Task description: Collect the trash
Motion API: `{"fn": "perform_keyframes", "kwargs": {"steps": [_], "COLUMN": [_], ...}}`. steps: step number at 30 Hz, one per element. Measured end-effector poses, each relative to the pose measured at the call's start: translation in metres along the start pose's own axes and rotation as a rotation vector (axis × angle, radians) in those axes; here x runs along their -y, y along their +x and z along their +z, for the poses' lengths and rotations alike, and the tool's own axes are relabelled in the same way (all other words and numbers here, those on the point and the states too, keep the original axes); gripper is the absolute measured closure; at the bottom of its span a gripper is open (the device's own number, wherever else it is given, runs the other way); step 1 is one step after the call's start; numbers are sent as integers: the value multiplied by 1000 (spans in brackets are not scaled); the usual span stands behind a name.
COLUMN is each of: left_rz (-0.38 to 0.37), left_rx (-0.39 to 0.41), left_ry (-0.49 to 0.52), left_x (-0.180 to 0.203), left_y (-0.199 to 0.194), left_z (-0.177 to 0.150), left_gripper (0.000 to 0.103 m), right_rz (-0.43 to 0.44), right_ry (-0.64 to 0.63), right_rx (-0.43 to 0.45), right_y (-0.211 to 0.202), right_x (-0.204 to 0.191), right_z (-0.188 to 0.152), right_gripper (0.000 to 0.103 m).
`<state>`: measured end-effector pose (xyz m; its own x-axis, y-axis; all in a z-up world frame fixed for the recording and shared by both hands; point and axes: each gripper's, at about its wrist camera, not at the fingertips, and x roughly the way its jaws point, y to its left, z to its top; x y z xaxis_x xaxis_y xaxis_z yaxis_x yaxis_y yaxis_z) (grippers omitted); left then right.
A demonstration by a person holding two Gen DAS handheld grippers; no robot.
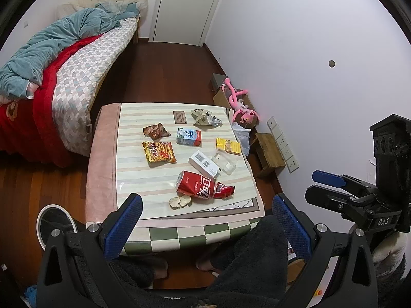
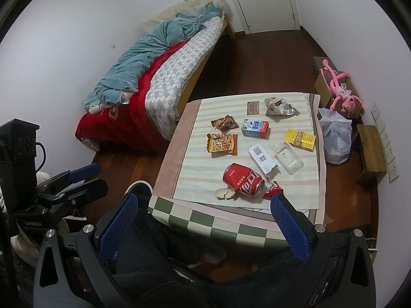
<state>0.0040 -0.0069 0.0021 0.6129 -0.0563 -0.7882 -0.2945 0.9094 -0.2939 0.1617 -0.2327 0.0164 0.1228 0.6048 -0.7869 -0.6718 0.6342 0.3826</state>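
Starting w/ nearest can (image 1: 199, 186): both tools (image 1: 205, 227) (image 2: 204, 227) spread, empty; pinch mid-body, drop in bin (image 1: 55, 224).

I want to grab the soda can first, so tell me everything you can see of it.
The red can is metal, printed with white lettering, and looks dented. It lies on its side near the front edge of the striped table cover, top end toward the camera in the right wrist view. A red wrapper touches it on one side; a pale round scrap lies against the other. Neither gripper touches it.
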Motion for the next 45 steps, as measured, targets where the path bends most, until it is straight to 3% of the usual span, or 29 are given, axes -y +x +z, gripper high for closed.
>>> {"fn": "perform_keyframes", "kwargs": {"steps": [45], "left_rz": [-2], "left_rx": [-3], "left_ry": [-5], "left_x": [-2], "left_y": [0], "left_z": [-2], "left_gripper": [0], "right_rz": [1], "right_ry": [-1], "right_rx": [-12], "right_y": [5], "right_x": [-7], "right_z": [-8], "right_gripper": [0]}}
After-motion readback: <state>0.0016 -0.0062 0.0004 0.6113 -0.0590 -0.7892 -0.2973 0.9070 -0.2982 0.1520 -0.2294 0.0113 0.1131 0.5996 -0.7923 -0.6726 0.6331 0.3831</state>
